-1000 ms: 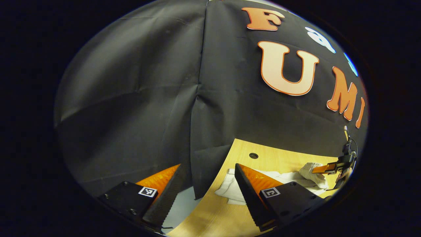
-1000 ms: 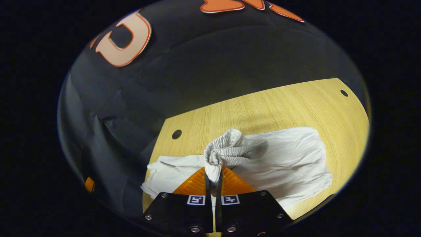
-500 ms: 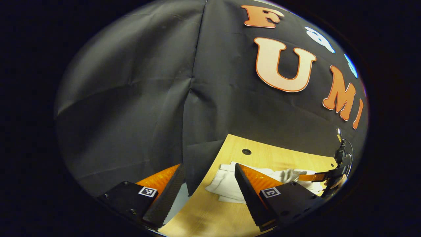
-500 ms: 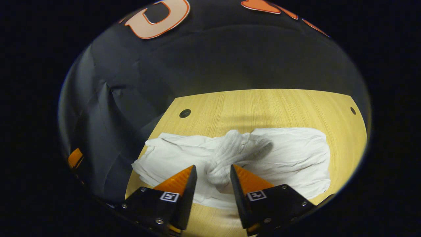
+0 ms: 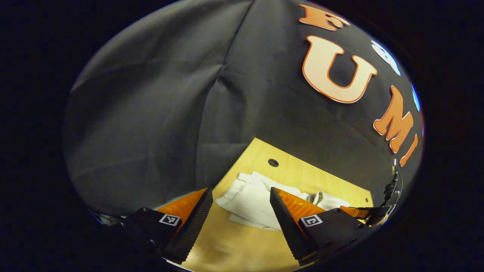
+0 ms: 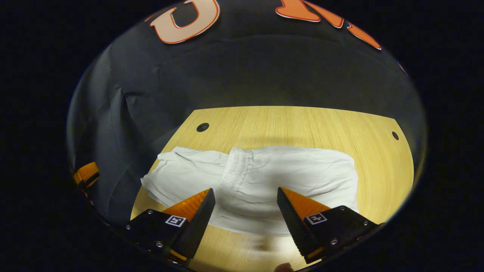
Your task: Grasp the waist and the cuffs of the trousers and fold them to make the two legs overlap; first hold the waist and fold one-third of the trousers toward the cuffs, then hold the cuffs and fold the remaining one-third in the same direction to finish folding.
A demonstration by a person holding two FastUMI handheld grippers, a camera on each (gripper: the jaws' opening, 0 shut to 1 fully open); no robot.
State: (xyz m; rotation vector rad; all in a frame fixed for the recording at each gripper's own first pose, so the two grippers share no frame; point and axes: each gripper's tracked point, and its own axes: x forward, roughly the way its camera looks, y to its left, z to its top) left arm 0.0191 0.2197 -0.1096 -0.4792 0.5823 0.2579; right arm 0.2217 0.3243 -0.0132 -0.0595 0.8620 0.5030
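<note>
White trousers (image 6: 264,181) lie flat on the wooden table (image 6: 310,124). Their gathered waistband (image 6: 237,170) rests folded over onto the legs, left of the middle. My right gripper (image 6: 245,194) hovers open just above the near edge of the cloth, holding nothing. In the left gripper view the trousers (image 5: 251,196) lie beyond my left gripper (image 5: 241,194), which is open and empty near the table's left end. The cuff end (image 5: 242,179) points toward the cloth wall. The right gripper (image 5: 372,213) shows at the far right edge of that view.
The table has round holes near its back corners (image 6: 202,127) (image 6: 394,135). The black cloth wall (image 6: 245,75) hangs close behind and to the left of the table. Bare wood (image 6: 378,166) lies to the right of the trousers.
My right gripper opened and let go of the waistband, which dropped flat onto the legs. It then drew back a little. My left gripper shifted slightly toward the cuff end.
</note>
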